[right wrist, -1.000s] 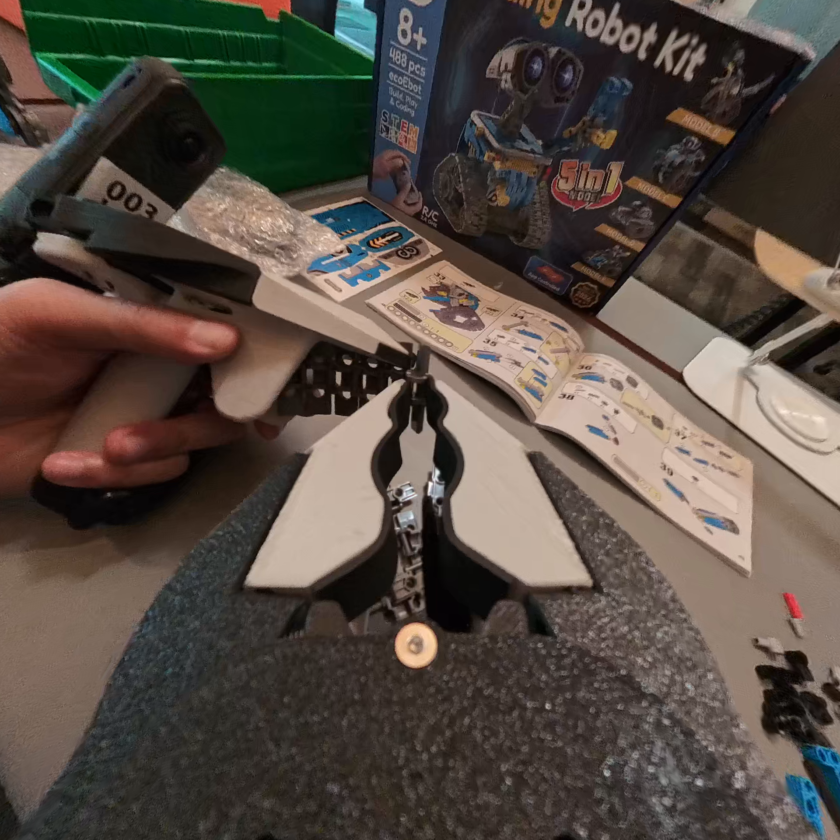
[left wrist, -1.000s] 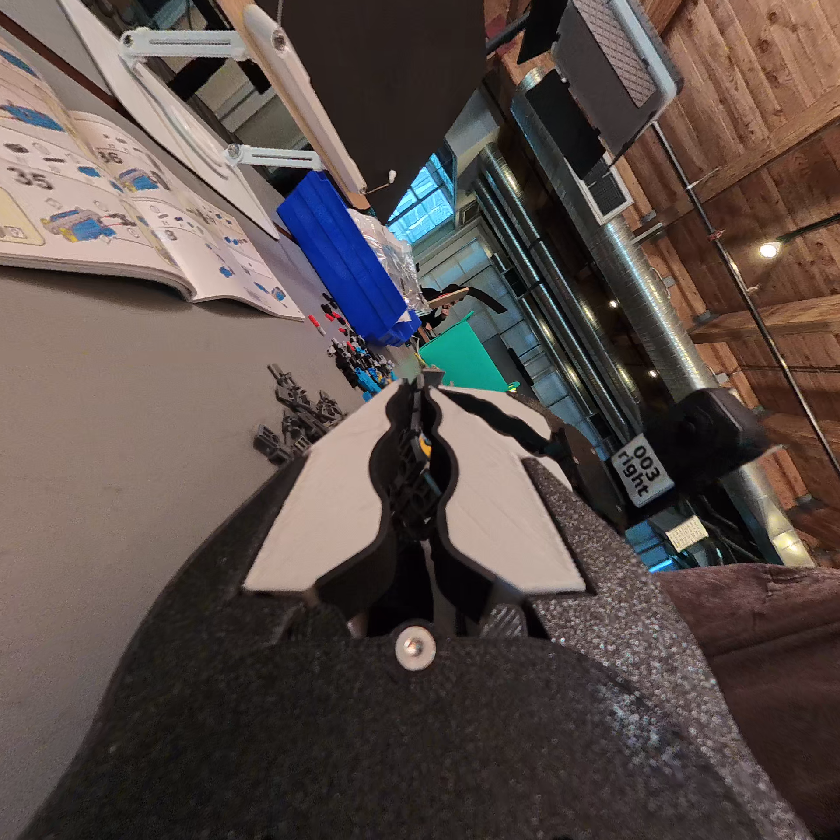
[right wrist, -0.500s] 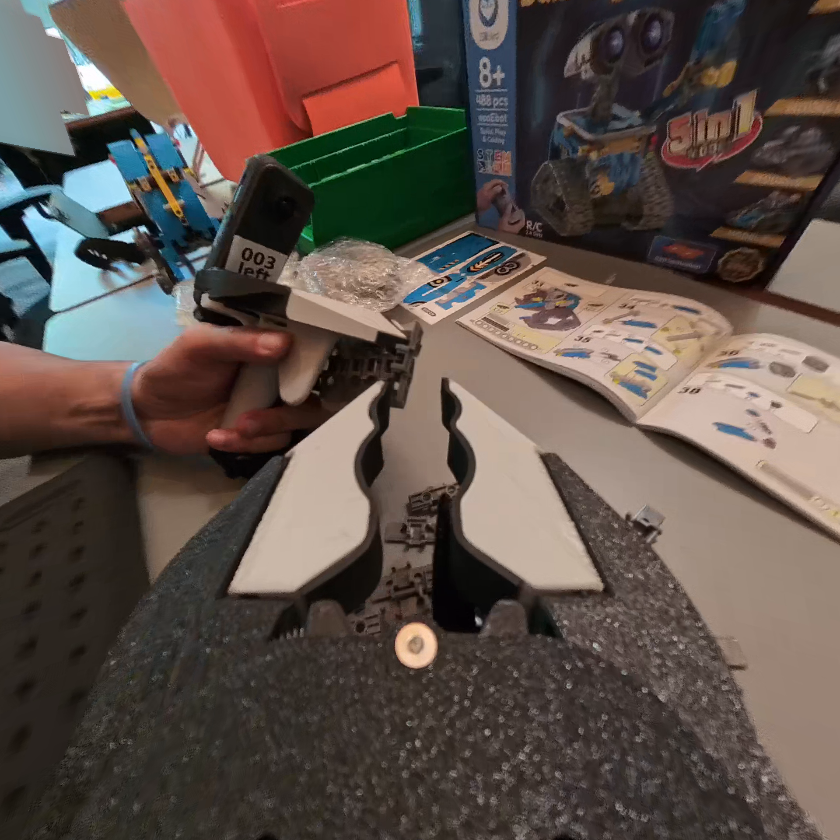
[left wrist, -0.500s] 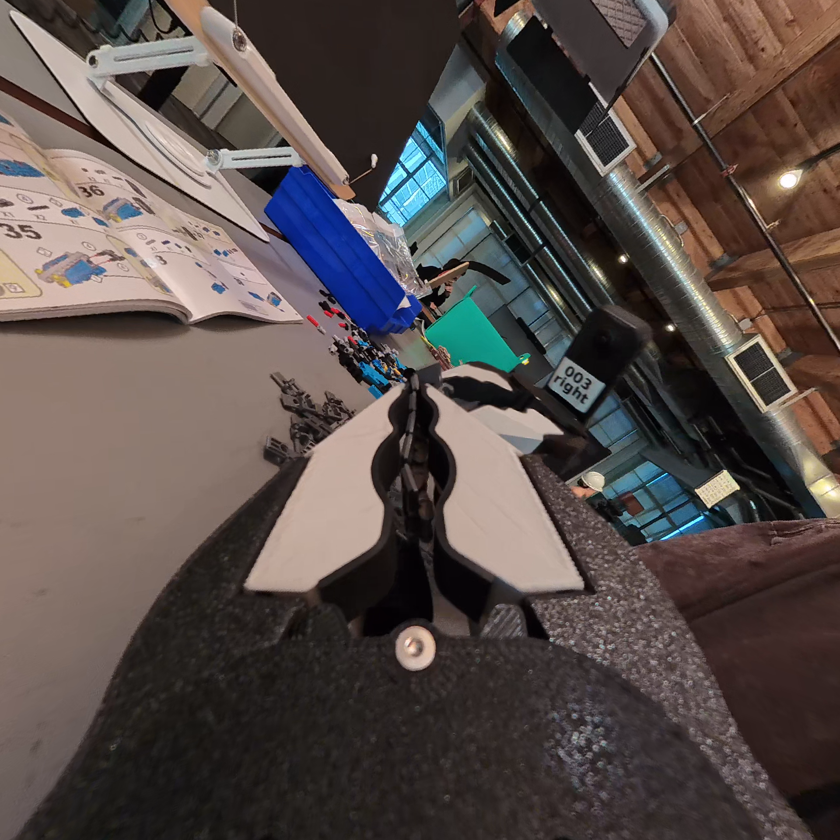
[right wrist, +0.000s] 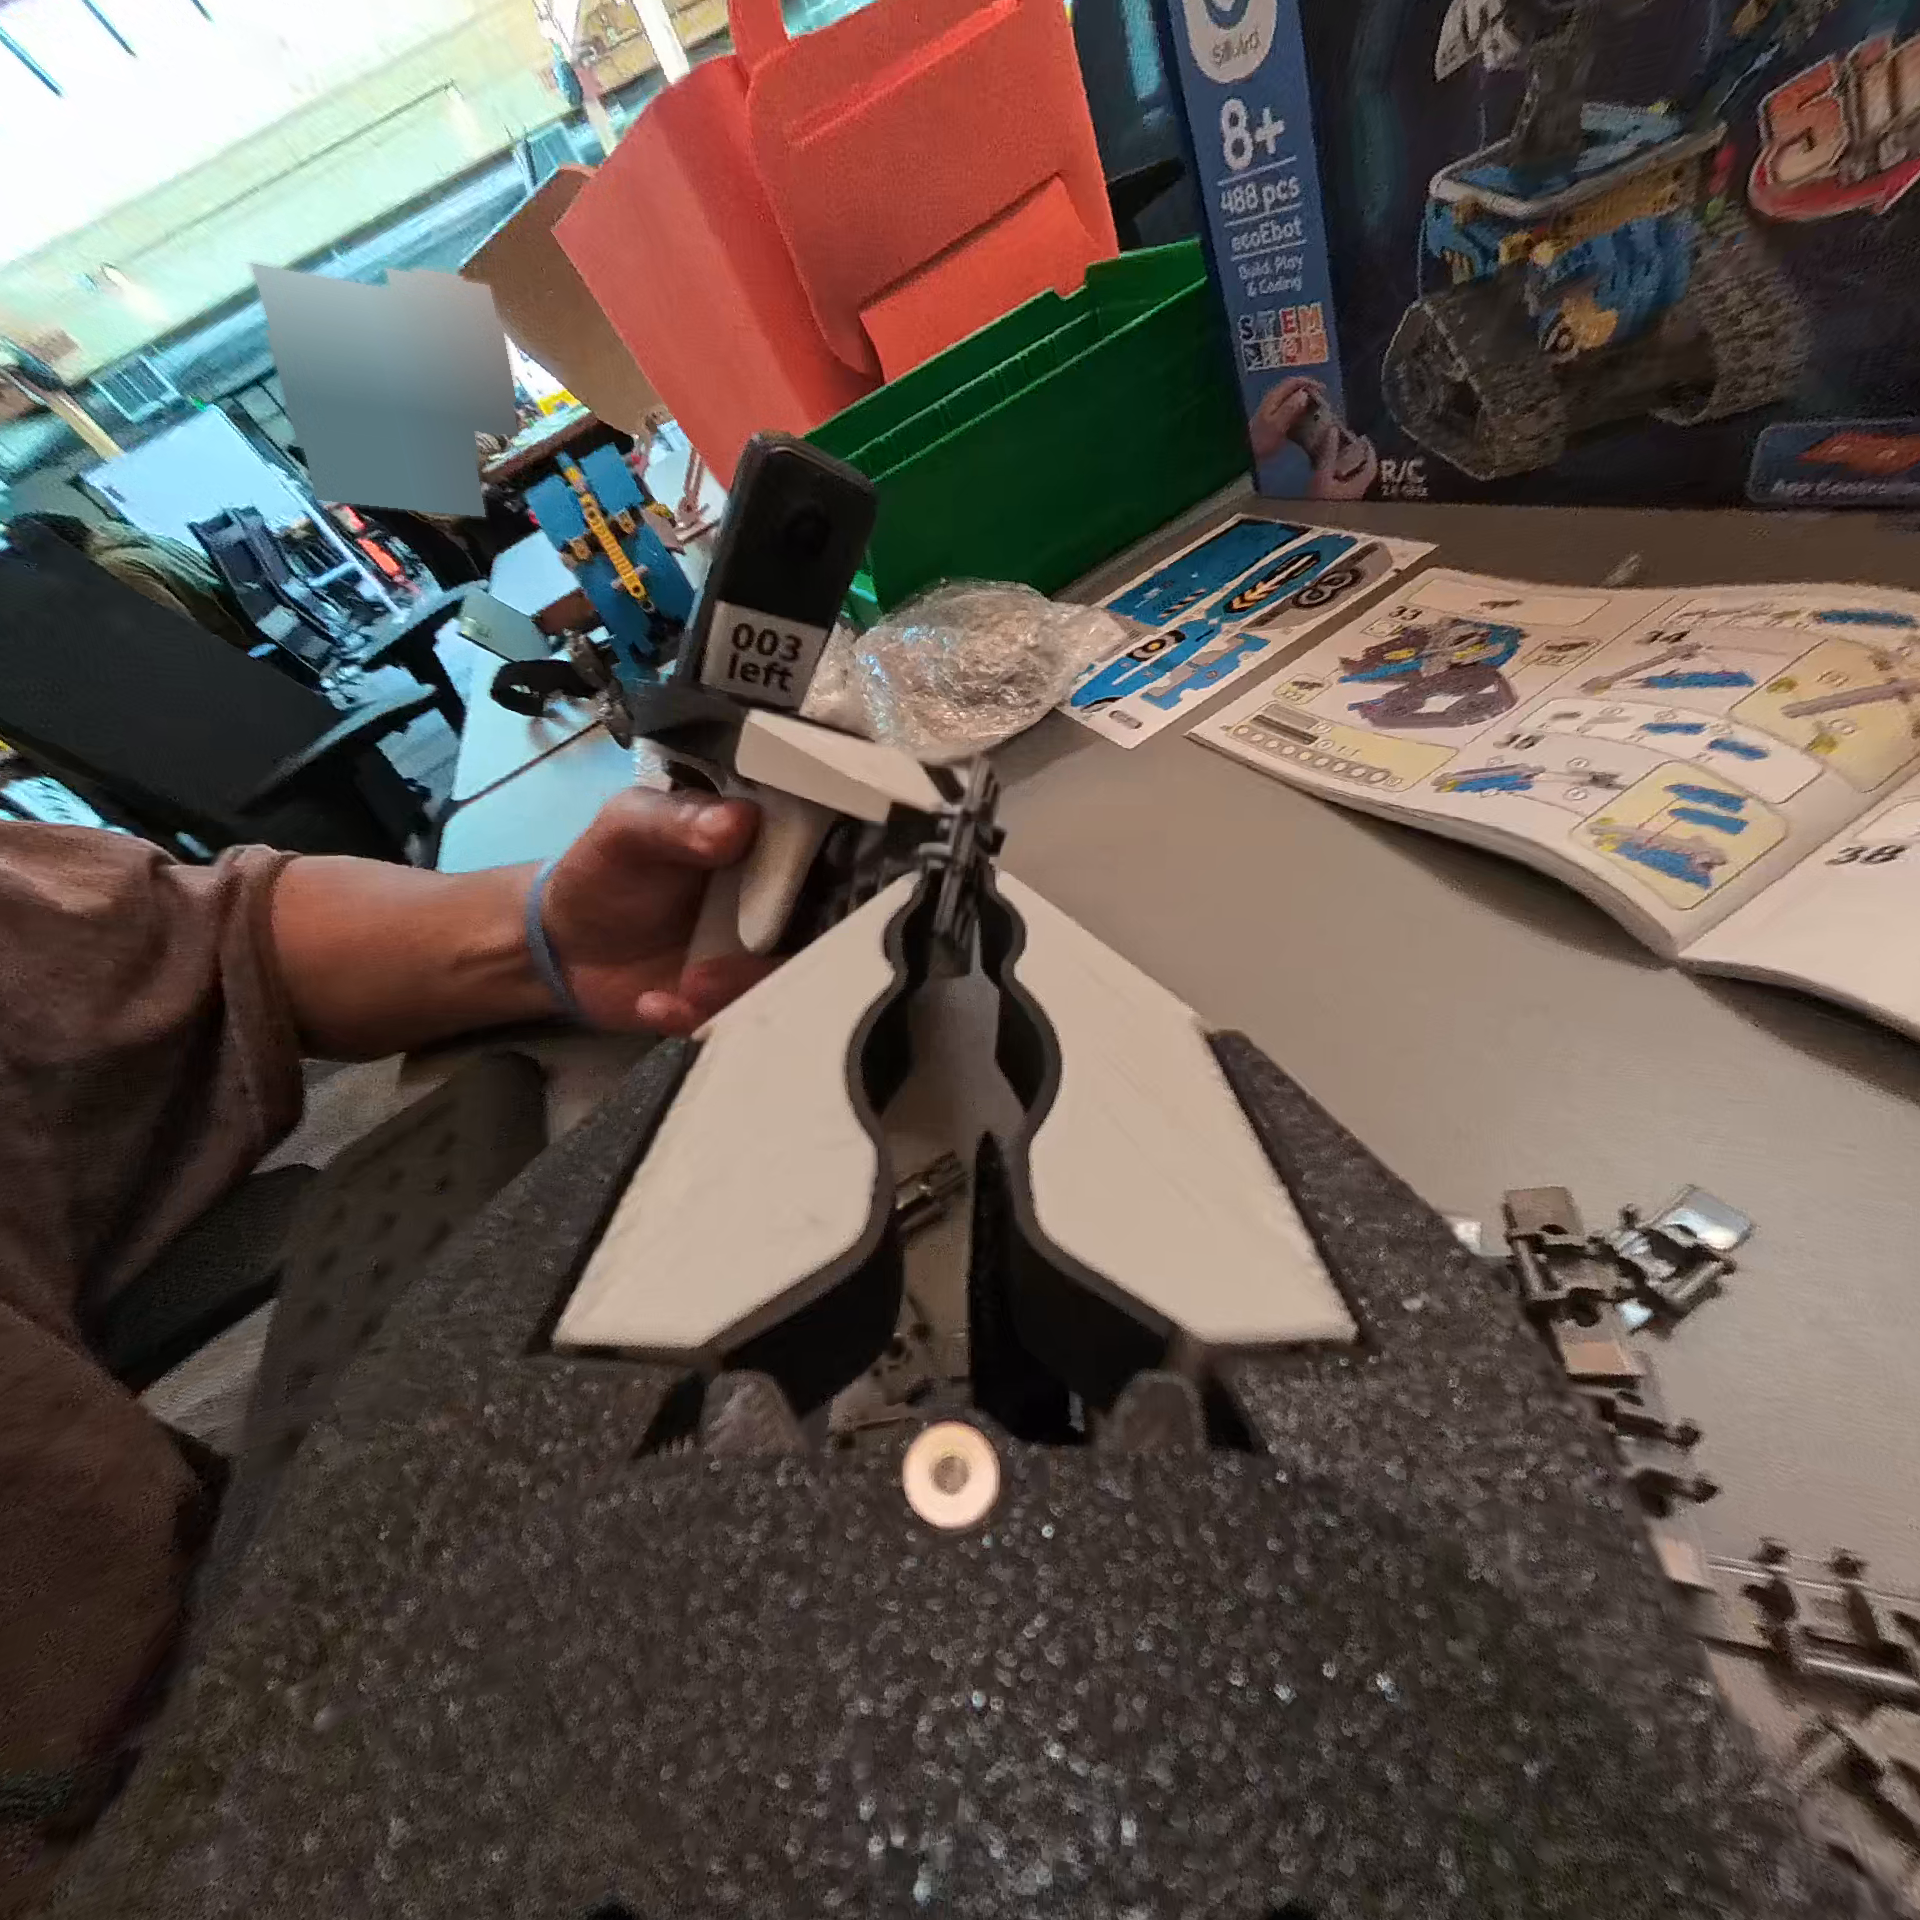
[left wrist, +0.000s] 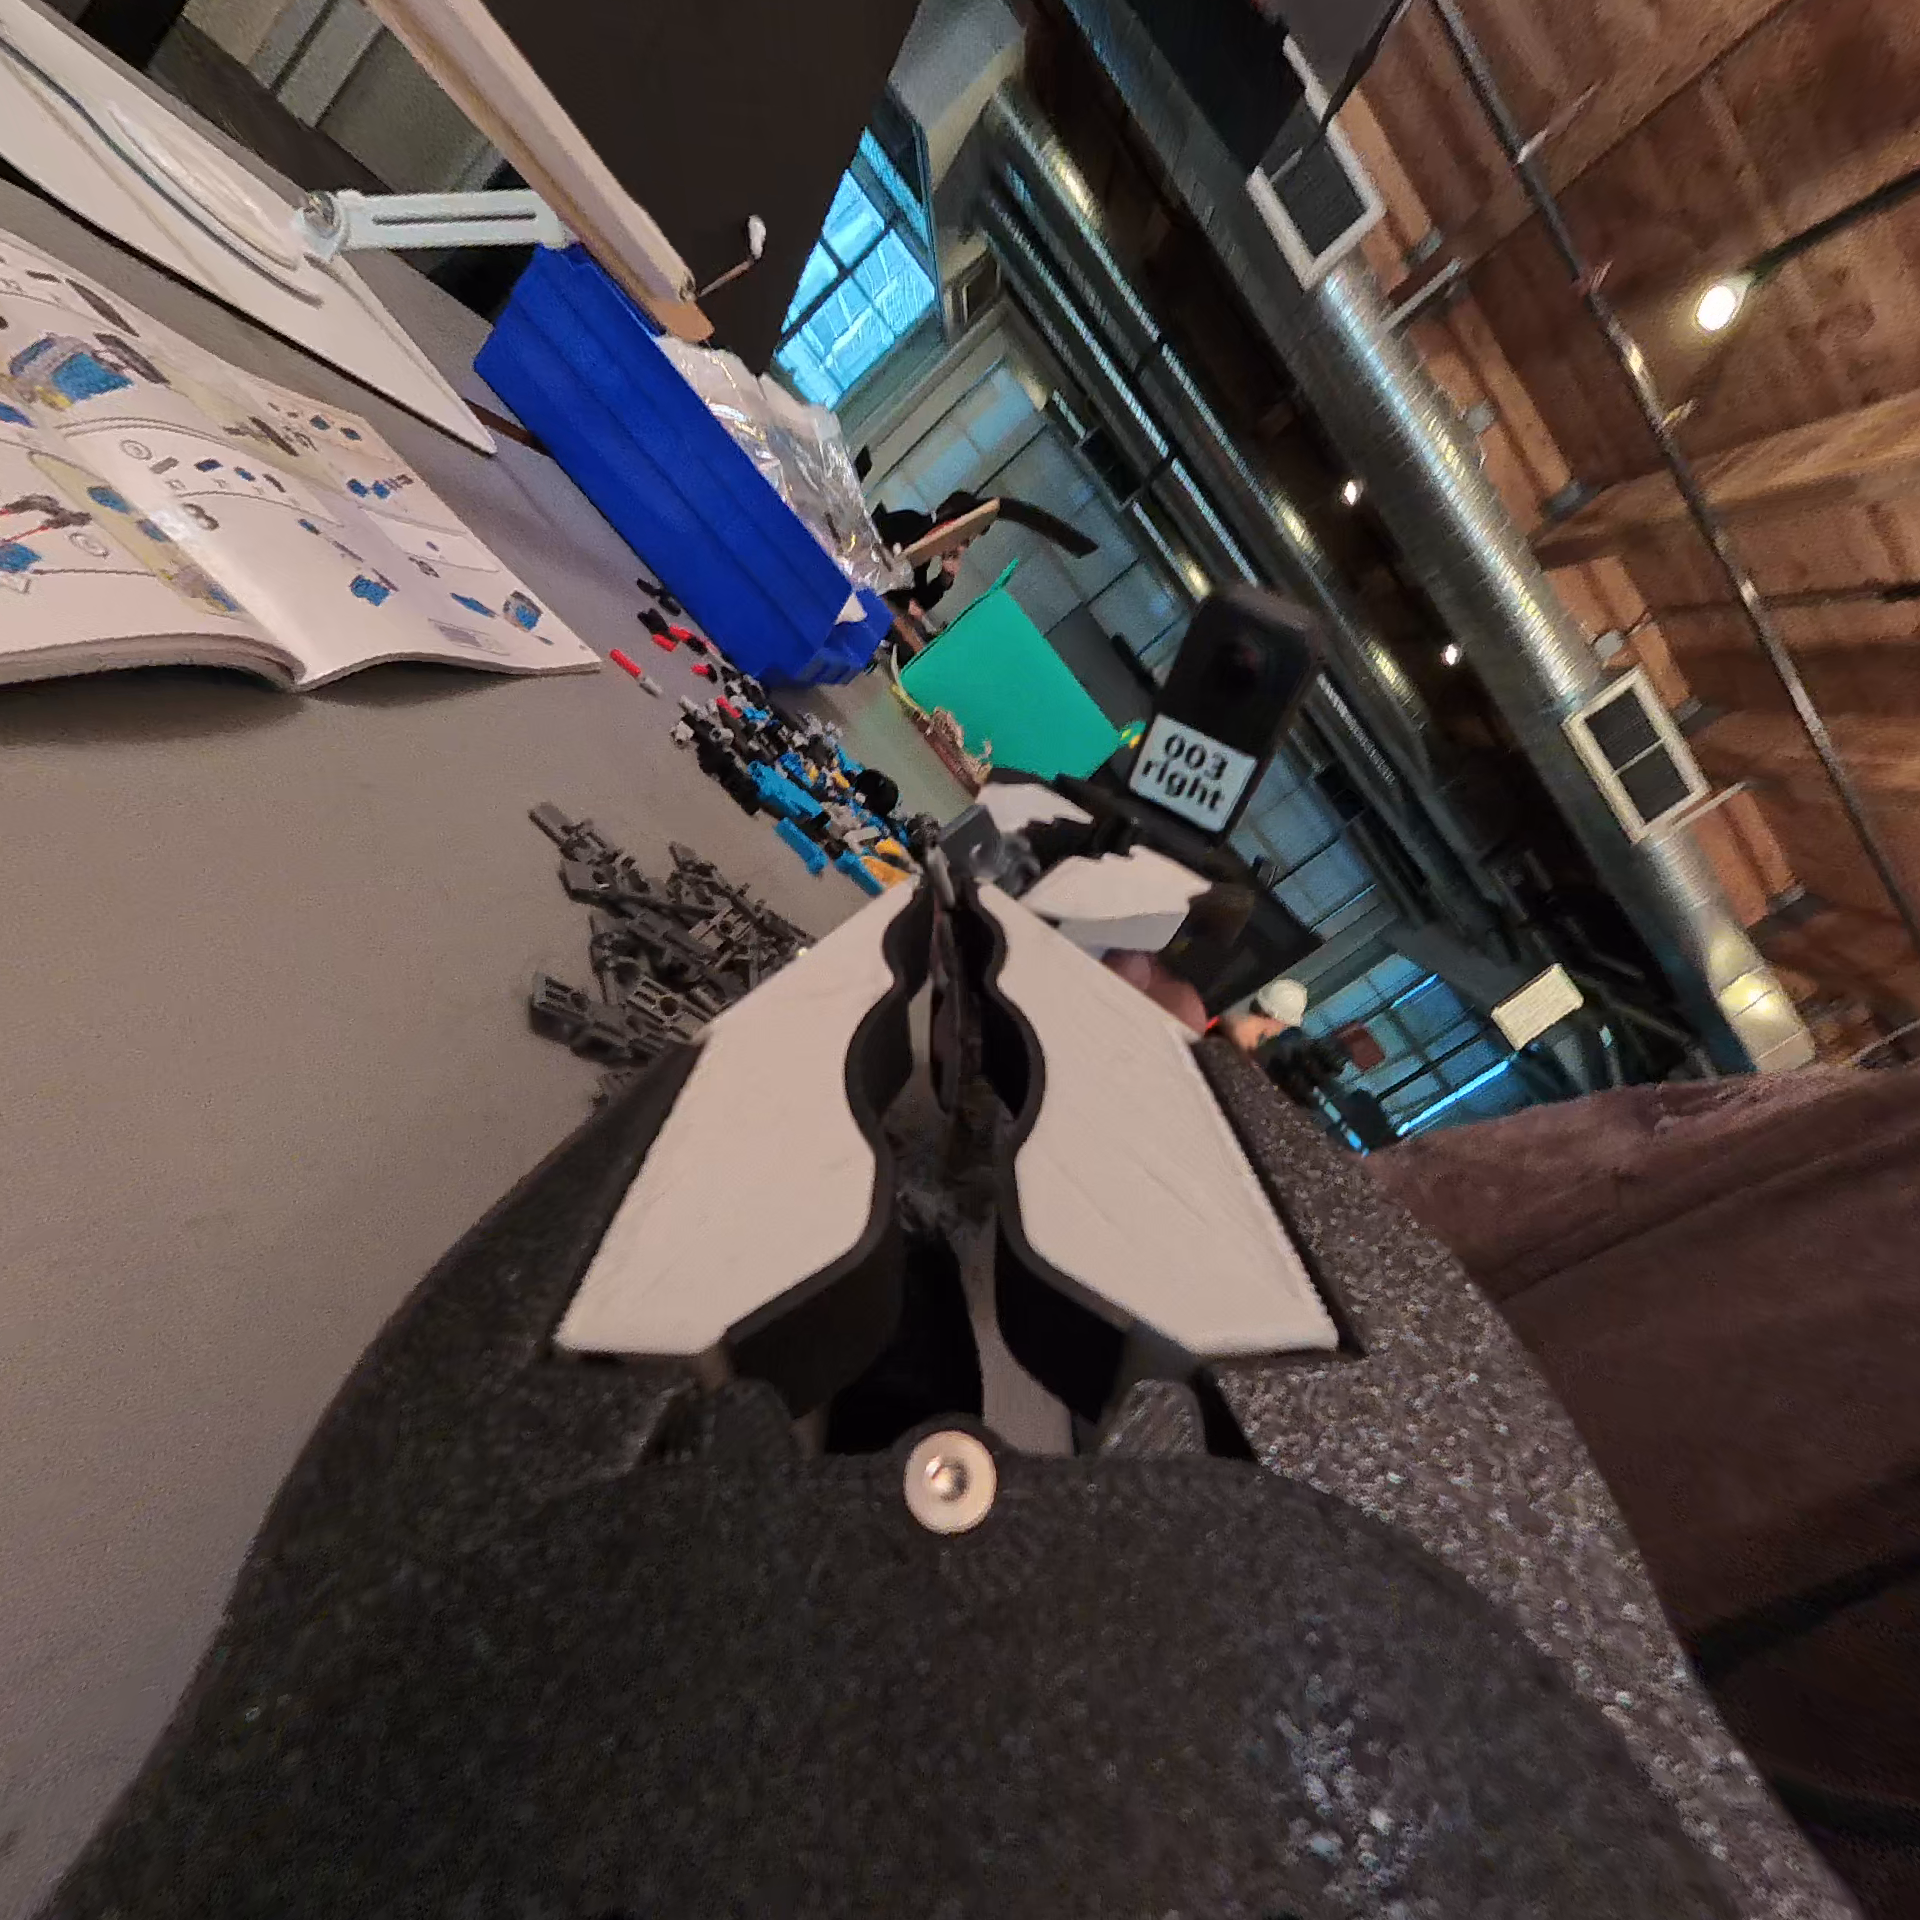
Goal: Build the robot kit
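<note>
Pinching one black toothed strip (right wrist: 961,831) from both ends, left gripper (left wrist: 951,904) and right gripper (right wrist: 956,894) have narrow jaws. It looks light, rigid, jointed; grip its flat sides

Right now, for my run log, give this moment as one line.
left tongs: shut on black track piece | right tongs: shut on same piece | grey links: loose on table

The left gripper (left wrist: 951,899) is closed on a black track strip (left wrist: 961,997), seen edge-on between its fingers. The right gripper (right wrist: 961,894), also closed, pinches a black link piece (right wrist: 966,831) at the strip's end. A heap of loose grey links (left wrist: 665,945) lies on the counter (left wrist: 260,987) just beside both.
</note>
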